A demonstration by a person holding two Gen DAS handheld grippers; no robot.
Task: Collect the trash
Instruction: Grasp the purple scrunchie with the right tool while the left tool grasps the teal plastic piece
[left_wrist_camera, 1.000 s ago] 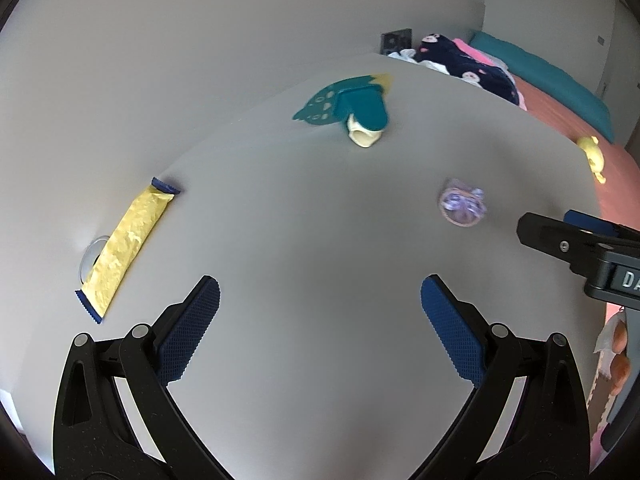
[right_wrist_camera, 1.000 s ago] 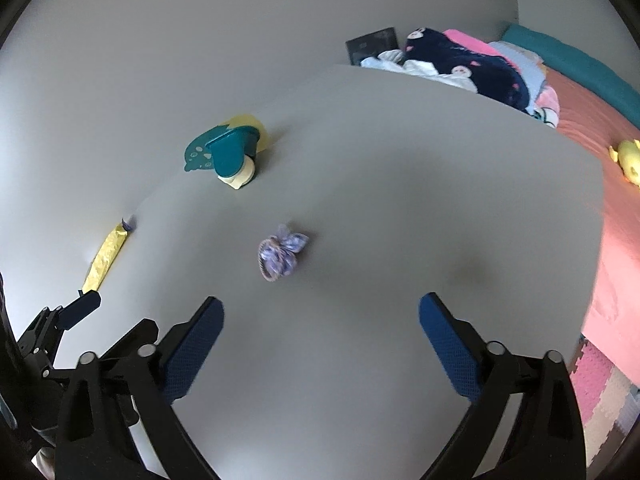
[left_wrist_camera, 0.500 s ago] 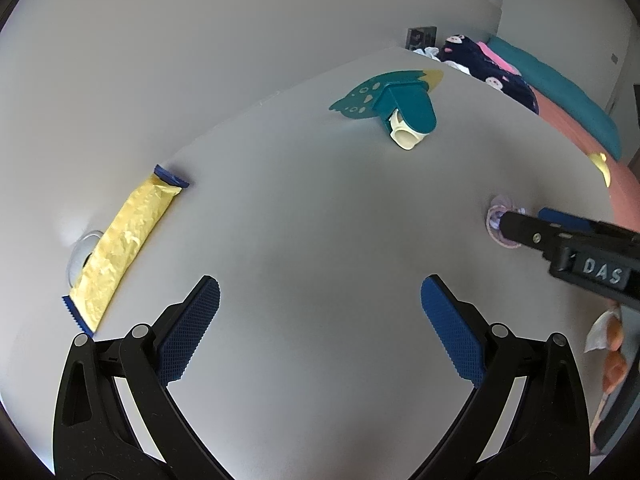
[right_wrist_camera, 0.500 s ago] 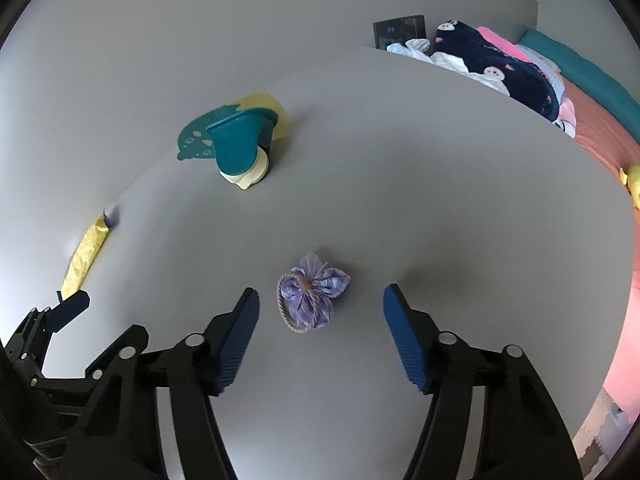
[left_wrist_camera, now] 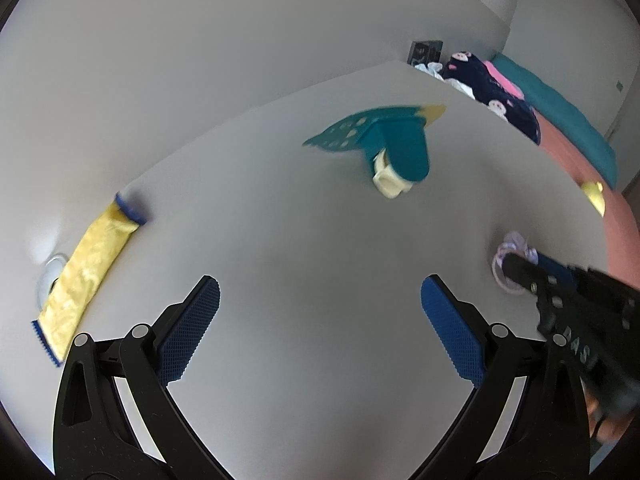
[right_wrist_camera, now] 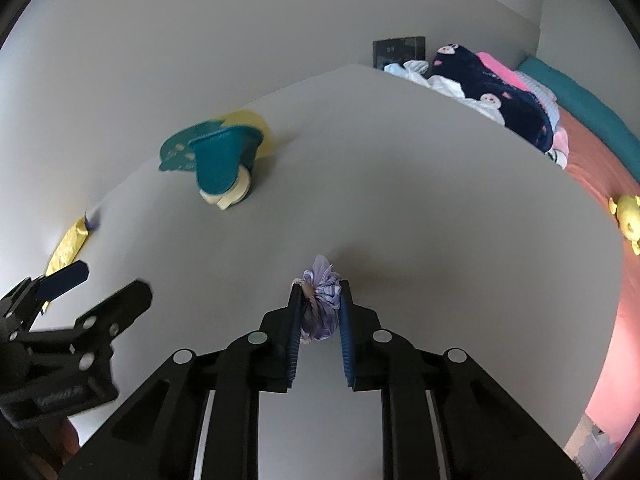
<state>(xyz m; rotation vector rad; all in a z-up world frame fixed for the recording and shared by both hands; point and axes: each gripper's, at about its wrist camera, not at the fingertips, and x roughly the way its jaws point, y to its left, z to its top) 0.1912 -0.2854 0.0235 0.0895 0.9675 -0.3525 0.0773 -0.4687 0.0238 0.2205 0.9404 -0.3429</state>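
Note:
My right gripper (right_wrist_camera: 319,292) is shut on a small purple striped hair tie with a bow (right_wrist_camera: 320,304) on the white table (right_wrist_camera: 440,220). It also shows in the left wrist view (left_wrist_camera: 514,248), partly behind the right gripper (left_wrist_camera: 516,268). My left gripper (left_wrist_camera: 320,308) is open and empty above the table. A yellow wrapper with blue ends (left_wrist_camera: 86,272) lies at the table's left edge, also in the right wrist view (right_wrist_camera: 70,246).
A teal and cream toy on a teal and yellow card (left_wrist_camera: 394,152) sits mid-table, also in the right wrist view (right_wrist_camera: 224,164). Clothes (right_wrist_camera: 500,92) pile on a pink bed (right_wrist_camera: 600,168) beyond the far edge, with a yellow toy (right_wrist_camera: 626,218).
My right gripper moved forward over the purple hair tie and shut on it. My left gripper drifted slightly and stayed open.

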